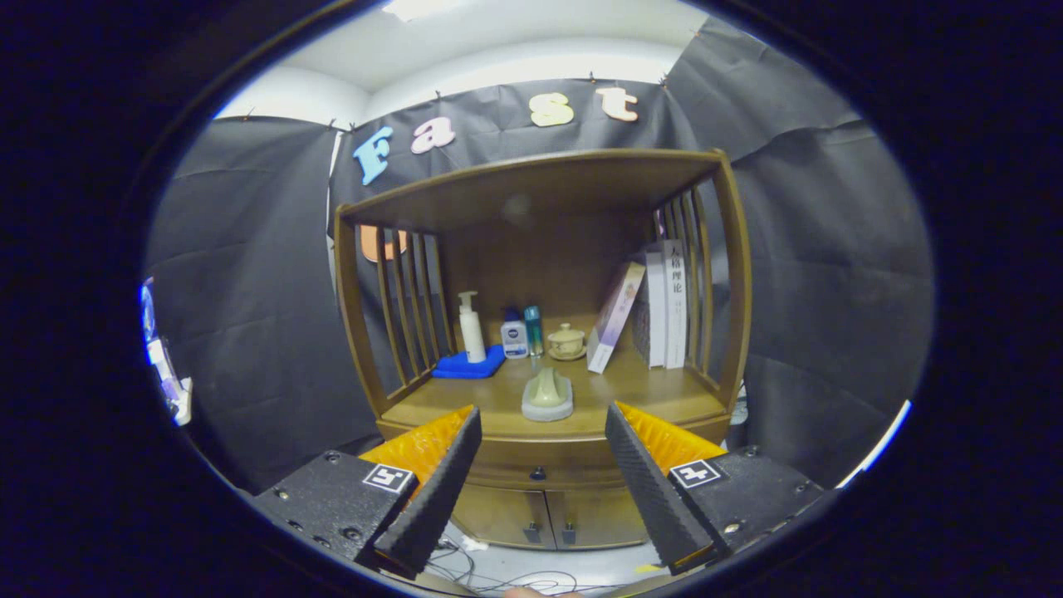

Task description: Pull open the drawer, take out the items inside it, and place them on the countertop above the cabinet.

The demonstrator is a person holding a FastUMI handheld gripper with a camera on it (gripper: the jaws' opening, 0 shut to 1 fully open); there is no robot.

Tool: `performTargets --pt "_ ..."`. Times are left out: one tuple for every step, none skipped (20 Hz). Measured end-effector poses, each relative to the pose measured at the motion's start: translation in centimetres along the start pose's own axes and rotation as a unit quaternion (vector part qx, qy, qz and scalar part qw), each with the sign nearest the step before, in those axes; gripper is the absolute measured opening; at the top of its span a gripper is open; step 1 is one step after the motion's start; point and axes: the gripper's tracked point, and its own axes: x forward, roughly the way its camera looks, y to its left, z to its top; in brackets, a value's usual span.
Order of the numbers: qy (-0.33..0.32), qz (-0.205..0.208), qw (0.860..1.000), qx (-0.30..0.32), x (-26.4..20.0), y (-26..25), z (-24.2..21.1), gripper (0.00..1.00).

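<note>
Gripper view: wooden cabinet [544, 349] stands against the black cloth wall, an open shelf bay on top with slatted sides and a flat roof. Below the counter [498, 403] runs the drawer [540, 469], a shallow curved-front band in the same brown wood, closed flush, with one small dark knob [538, 474] at its middle. Under it, two small cabinet doors [544, 517], each with a dark pull near the centre seam. Drawer contents cannot be seen. On the counter: a pale ceramic piece on a grey round base [547, 396] near the front edge; behind it a white pump bottle [471, 327] standing on a folded blue cloth [469, 364], two small bottles [522, 333] side by side, a lidded cream cup on a saucer [566, 341], one book leaning [614, 316] against upright white books [667, 303]. The gripper [542, 465] hangs in front of the cabinet, well apart from it; jaws spread wide, nothing between them, touching nothing. The drawer knob sits in the gap between the two fingers, beyond their tips. Cables lie on the floor [531, 573] beneath.
</note>
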Motion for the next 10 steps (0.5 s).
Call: performTargets --pt "-0.004 0.001 1.000 -0.002 -0.8 -0.1 0.6 0.98" --pt "-0.010 0.005 1.000 -0.001 -1.8 -0.1 1.5 0.98" --pt "-0.016 0.005 1.000 0.002 -2.8 -0.2 2.4 0.97" --pt "-0.024 0.010 1.000 0.004 -3.6 -0.2 3.3 0.97" --pt "-0.030 0.009 0.999 0.008 -4.3 -0.4 4.1 0.98" --pt "-0.037 0.014 0.999 0.009 -5.2 -0.2 4.8 0.98" --pt "-0.043 0.018 0.999 0.011 -6.1 0.0 5.6 0.97" --pt "-0.052 0.021 0.998 0.010 -6.9 0.1 6.3 0.97" --pt "-0.063 0.022 0.998 0.008 -7.7 0.1 7.2 0.97" --pt "-0.074 0.024 0.997 0.005 -8.5 0.1 8.0 0.97"
